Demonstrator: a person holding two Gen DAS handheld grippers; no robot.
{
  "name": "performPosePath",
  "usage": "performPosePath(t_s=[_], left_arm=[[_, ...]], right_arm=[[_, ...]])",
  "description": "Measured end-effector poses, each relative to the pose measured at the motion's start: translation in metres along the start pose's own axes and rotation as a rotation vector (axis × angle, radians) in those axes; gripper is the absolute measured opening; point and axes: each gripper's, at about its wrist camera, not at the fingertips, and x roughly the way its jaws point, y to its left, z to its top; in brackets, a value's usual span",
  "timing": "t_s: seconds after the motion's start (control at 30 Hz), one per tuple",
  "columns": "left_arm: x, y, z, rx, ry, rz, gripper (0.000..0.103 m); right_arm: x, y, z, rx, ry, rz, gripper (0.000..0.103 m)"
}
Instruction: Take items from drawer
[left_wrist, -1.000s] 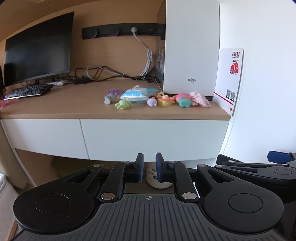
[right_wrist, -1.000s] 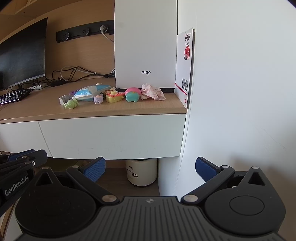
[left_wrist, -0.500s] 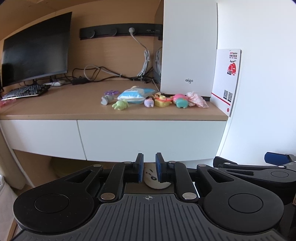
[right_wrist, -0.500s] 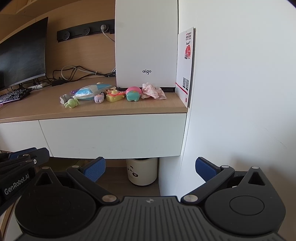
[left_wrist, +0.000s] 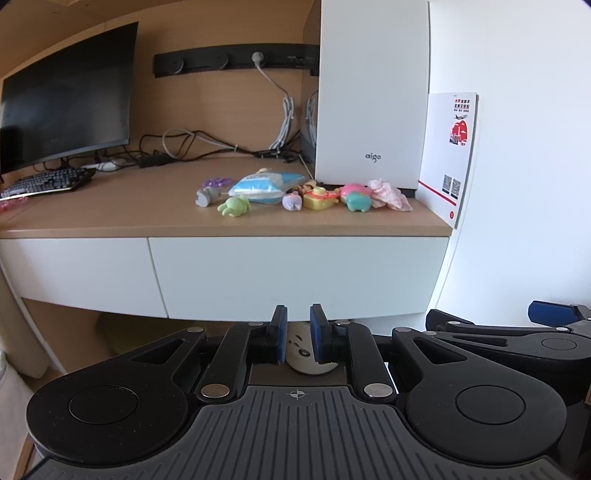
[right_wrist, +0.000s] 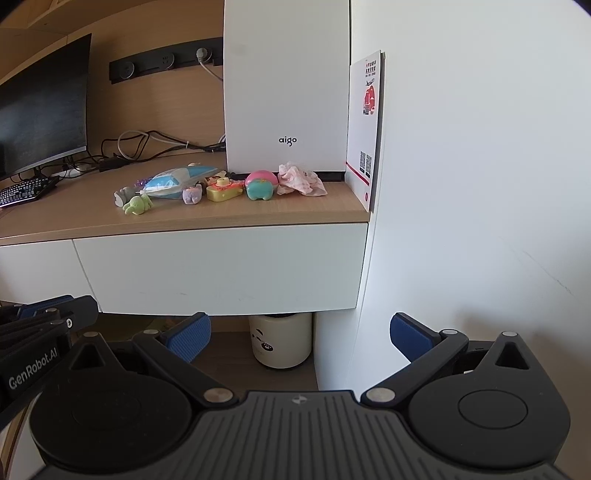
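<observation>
The white right-hand drawer front (left_wrist: 295, 275) (right_wrist: 221, 269) under the wooden desk is closed flush. On the desk top above it lie small toys: a green one (left_wrist: 234, 205), a blue packet (left_wrist: 262, 183), a yellow one (left_wrist: 319, 197), a pink-and-teal one (right_wrist: 260, 185) and a pink cloth (right_wrist: 301, 179). My left gripper (left_wrist: 298, 334) sits below the drawer's lower edge, its blue pads nearly together with nothing between them. My right gripper (right_wrist: 300, 332) stands wide open and empty, at the same height, to the right of the left one.
A white computer case (left_wrist: 373, 92) stands behind the toys, with a printed card (left_wrist: 450, 147) leaning on the white wall (right_wrist: 480, 184). Monitor (left_wrist: 66, 96), keyboard (left_wrist: 44, 182) and cables sit to the left. A second drawer front (left_wrist: 74, 273) lies left. A cream bin (right_wrist: 280, 339) stands under the desk.
Both views have drifted only slightly; the desk and toys shifted a little left in the left wrist view. Neither gripper's jaws have changed, and the drawer stays closed.
</observation>
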Motion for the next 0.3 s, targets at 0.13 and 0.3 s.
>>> performPosePath(t_s=[0.13, 0.3], left_arm=[[0.0009, -0.0005, -0.001, 0.011, -0.008, -0.016, 0.016], [0.0016, 0.0016, 0.005, 0.008, 0.012, -0.024, 0.015]], right_arm=[[-0.0001, -0.0014, 0.0002, 0.004, -0.001, -0.004, 0.103], [0.0014, -0.0048, 0.0027, 0.011, 0.007, -0.01, 0.103]])
